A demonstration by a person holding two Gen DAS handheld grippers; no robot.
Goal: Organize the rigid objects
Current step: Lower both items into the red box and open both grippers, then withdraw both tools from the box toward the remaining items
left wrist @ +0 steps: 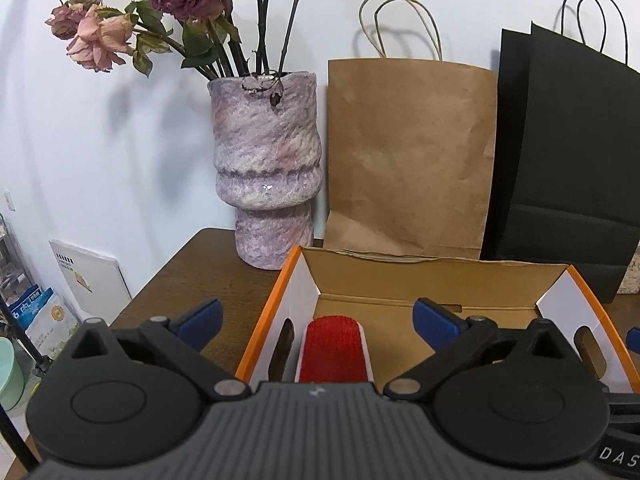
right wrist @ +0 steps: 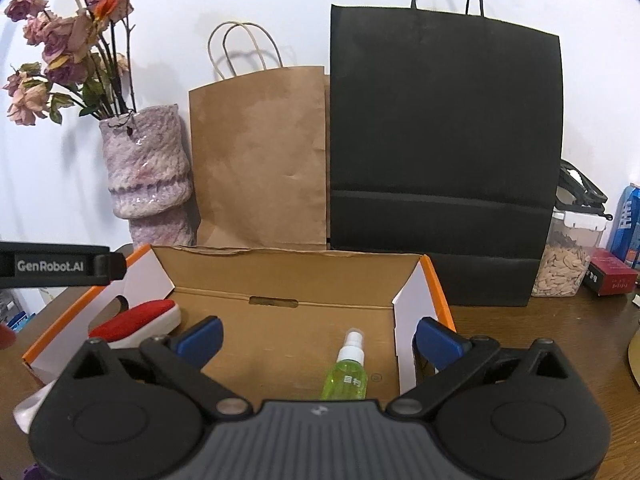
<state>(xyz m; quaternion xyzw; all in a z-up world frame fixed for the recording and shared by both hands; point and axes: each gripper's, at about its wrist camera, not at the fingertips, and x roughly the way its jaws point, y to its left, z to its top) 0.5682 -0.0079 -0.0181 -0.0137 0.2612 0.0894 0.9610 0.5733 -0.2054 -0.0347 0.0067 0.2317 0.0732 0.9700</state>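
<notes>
An open cardboard box with orange edges (left wrist: 260, 312) (right wrist: 280, 276) stands on the brown table. A red-and-white lint brush (left wrist: 334, 350) (right wrist: 140, 318) lies in its left end, its handle sticking out over the near wall. A small green spray bottle (right wrist: 347, 370) lies inside toward the right. My left gripper (left wrist: 318, 320) is open and empty, hovering over the brush. My right gripper (right wrist: 318, 334) is open and empty, above the bottle. The left gripper's body shows at the left edge of the right wrist view (right wrist: 56, 266).
Behind the box stand a purple vase with dried roses (left wrist: 266, 176) (right wrist: 150, 176), a brown paper bag (left wrist: 408, 156) (right wrist: 260, 160) and a black paper bag (left wrist: 568, 160) (right wrist: 444, 160). At the right are a jar of seeds (right wrist: 568, 256), a red box (right wrist: 610, 278) and a blue can (right wrist: 628, 220).
</notes>
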